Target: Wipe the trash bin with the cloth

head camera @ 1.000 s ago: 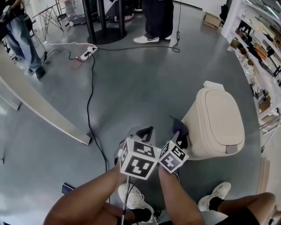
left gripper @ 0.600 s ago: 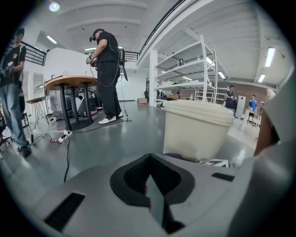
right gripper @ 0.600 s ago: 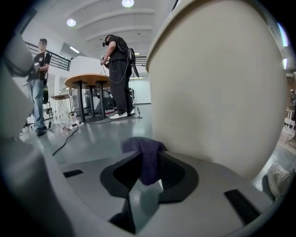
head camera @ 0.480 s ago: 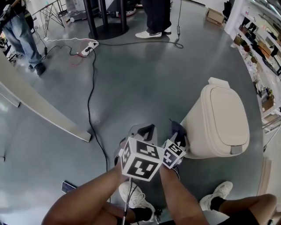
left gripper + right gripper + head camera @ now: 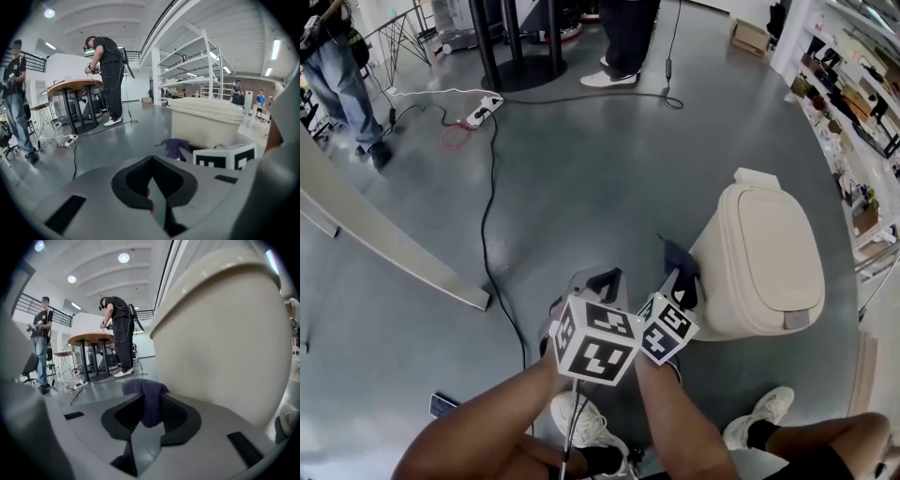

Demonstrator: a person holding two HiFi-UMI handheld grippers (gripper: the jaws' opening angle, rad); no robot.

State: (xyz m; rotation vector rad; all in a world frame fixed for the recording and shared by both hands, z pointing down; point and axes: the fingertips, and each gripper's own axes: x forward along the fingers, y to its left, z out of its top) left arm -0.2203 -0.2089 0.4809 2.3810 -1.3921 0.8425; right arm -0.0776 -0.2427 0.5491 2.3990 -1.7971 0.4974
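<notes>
Between the fingers (image 5: 179,420) of the right gripper (image 5: 151,410) a purple cloth (image 5: 143,387) is pinched. Its bunched end pokes past the tips, likely so that fabric rather than plastic meets the trash bin (image 5: 220,343). The bin's beige wall rises just beyond and to their right; contact cannot be told. Beside them, the left gripper (image 5: 152,164) has its fingers (image 5: 133,183) pressed together on nothing, apparently idle.

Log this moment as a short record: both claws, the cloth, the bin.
left claw: jaws together, nothing between them
right claw: clamped on the cloth
cloth: dark purple, pinched between the jaws, close beside the bin's side; contact unclear
trash bin: beige, upright on the floor, closed
</notes>
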